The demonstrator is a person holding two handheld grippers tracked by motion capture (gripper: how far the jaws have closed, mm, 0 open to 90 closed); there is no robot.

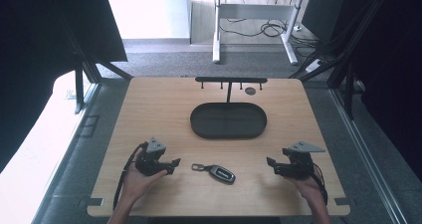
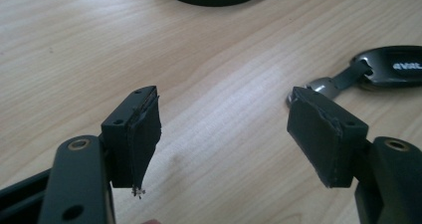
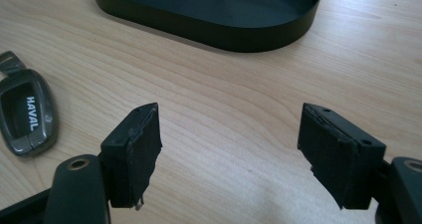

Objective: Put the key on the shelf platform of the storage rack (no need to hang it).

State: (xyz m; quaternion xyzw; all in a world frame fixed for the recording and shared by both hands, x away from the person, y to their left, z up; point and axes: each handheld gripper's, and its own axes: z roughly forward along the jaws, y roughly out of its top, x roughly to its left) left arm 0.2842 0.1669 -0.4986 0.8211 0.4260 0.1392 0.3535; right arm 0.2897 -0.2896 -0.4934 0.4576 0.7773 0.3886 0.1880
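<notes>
Lying between both spread-jawed grippers, key fob [image 1: 222,173] stretching sideways, ring end nearing left gripper [image 1: 173,165]; right gripper [image 1: 271,165] waiting farther away, grasping nothing.

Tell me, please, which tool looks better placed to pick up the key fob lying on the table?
Probably the left tool: its open jaws point at the key fob, whose ring end lies just beyond them. The right tool, also open, sits farther from it.

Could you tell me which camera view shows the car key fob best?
The right gripper view: the car key fob lies close, its whole body visible, with HAVAL lettering readable. The left gripper view catches just its strap end and part of the body at the frame edge. The high view shows it whole but small, between the grippers.
</notes>
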